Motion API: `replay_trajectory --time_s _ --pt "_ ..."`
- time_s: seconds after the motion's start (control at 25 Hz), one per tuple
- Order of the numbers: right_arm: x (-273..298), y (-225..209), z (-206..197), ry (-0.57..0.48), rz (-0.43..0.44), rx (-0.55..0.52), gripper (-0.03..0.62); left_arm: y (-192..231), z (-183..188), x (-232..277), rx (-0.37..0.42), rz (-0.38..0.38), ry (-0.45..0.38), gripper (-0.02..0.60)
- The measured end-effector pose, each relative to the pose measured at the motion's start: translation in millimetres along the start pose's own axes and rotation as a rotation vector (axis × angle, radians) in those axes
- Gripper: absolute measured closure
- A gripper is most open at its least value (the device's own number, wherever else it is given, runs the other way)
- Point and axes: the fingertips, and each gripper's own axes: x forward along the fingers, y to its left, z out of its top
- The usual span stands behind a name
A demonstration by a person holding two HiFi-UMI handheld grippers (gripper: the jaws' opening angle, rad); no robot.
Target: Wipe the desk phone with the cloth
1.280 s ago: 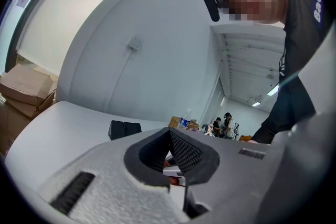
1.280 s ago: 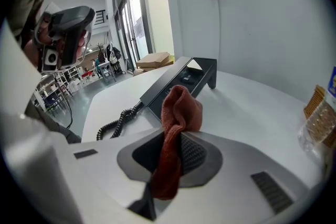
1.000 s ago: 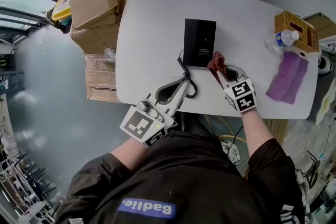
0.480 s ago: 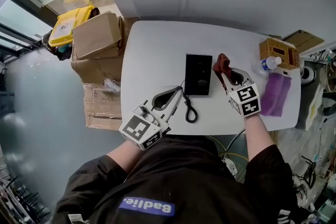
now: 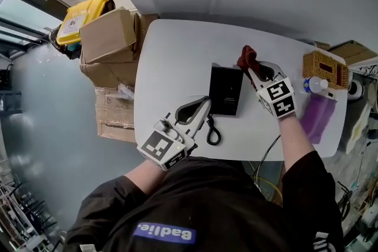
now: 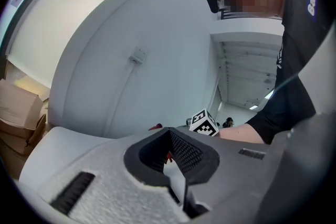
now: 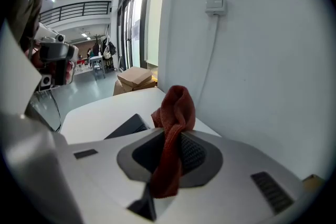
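Note:
The black desk phone point(image 5: 226, 90) lies flat on the white table point(image 5: 177, 50), its coiled cord point(image 5: 211, 128) trailing toward me. My right gripper point(image 5: 253, 71) is at the phone's far right corner, shut on the red cloth point(image 5: 247, 58). In the right gripper view the cloth point(image 7: 174, 113) sticks up from between the jaws of the right gripper point(image 7: 176, 136), with the phone point(image 7: 126, 126) just left of it. My left gripper point(image 5: 204, 105) hovers by the phone's near left corner, above the cord, jaws closed. The left gripper point(image 6: 169, 136) points up at the wall with nothing visible in it.
Cardboard boxes point(image 5: 106, 26) and a yellow bin point(image 5: 77, 23) stand off the table's left side. At the table's right end are a wicker basket point(image 5: 325, 66), a water bottle point(image 5: 313, 84) and a purple cloth point(image 5: 316, 116). A wall runs along the far edge.
My right gripper has carried the red cloth from the phone's near right corner along its right side to the far corner. The left gripper stayed by the cord.

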Motion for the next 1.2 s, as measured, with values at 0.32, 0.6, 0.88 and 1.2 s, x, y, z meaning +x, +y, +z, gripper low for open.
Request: replay_trajectory --time_s 0.32,0.6,0.88,1.2 --pt "57 -2 -3 0.111 0.177 -0.055 0.525 30 -7 3 -0.025 0.105 -0.002 0.569" --pt "81 31 14 0.146 0.311 -0.066 0.524 49 -16 -9 -0.039 0.139 -0.016 0.569" --pt "92 68 33 0.165 0.405 -0.081 0.524 58 -10 -20 -0.048 0.167 -0.043 0.569" --pt "93 107 62 0.144 0.434 -0.106 0.525 59 6 -46 -0.055 0.177 -0.067 0.569"
